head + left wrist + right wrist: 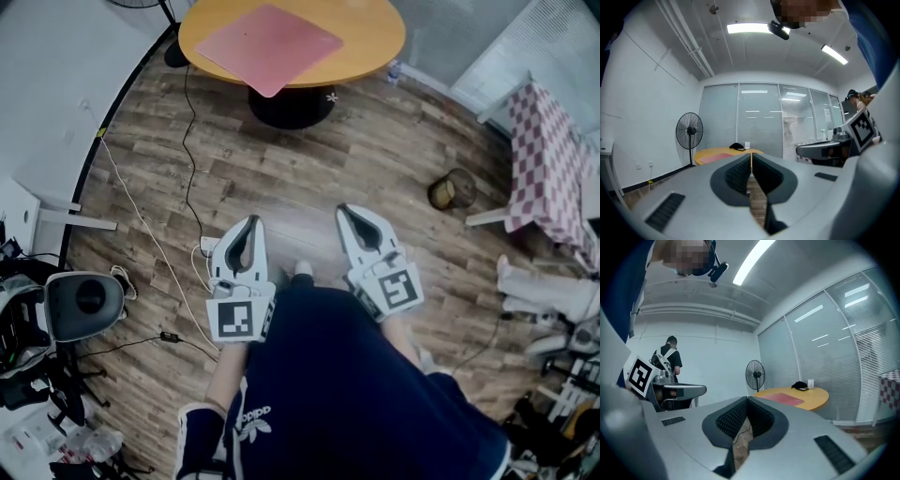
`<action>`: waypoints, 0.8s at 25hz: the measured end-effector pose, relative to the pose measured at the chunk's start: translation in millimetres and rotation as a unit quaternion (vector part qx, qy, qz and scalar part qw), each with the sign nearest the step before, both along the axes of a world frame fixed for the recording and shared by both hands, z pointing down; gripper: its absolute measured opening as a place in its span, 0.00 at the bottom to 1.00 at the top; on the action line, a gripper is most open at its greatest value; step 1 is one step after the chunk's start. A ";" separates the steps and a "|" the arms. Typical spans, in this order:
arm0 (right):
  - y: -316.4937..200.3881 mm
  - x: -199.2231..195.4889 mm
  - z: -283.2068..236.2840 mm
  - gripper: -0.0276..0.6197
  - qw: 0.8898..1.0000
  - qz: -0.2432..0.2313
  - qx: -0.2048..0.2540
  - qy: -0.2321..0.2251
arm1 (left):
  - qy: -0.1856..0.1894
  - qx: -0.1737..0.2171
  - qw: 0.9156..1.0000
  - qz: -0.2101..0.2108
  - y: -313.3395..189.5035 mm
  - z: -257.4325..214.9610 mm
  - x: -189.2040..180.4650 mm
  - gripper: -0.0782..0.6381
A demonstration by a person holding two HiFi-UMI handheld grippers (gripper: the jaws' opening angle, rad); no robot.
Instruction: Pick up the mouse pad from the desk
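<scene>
Left gripper (246, 228): held low in front of the person's navy top (347, 394), roughly level, pointing toward the far table. Jaws were closed together with nothing between them; only floor showed past the tips.

Right gripper (352, 215): beside the left one, a little apart from it, pointing the same way. Jaws were likewise closed, pads together, holding nothing.

Wooden floor (309, 178): plank pattern, lying between both grippers and the table. A thin black cable (187, 141) and a white cable (141, 220) ran across its left part.

Round table (375, 37): orange-yellow top on a black pedestal base (291, 105), at the far side of the room, well apart from both grippers.

Mouse pad (269, 45): pink, square, lying flat on the table top, one corner reaching the near edge. Untouched by either gripper.

Small dark item (800, 385): on the far part of the table top; too small to identify.

Standing fan (689, 131): black, left of the table, near the white wall.

Small round basket (453, 189): on the floor, to the right.

Checked cloth (553, 164): red and white, at the far right.
</scene>
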State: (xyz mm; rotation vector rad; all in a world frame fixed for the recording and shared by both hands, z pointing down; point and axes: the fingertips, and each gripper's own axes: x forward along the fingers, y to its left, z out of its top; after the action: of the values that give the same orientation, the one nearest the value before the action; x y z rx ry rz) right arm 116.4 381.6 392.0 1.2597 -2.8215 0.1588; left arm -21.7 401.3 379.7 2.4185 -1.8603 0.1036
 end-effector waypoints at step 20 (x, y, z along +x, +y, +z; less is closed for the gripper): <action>-94.4 -13.7 8.8 0.05 0.999 0.030 -0.025 0.018 | 0.001 -0.012 0.999 0.040 -101.7 7.0 -18.3 0.12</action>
State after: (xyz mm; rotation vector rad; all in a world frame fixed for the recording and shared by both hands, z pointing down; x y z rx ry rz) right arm 102.7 287.2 400.8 1.3245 -2.7336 0.2056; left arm -40.0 299.6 386.6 2.4753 -1.7519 0.1272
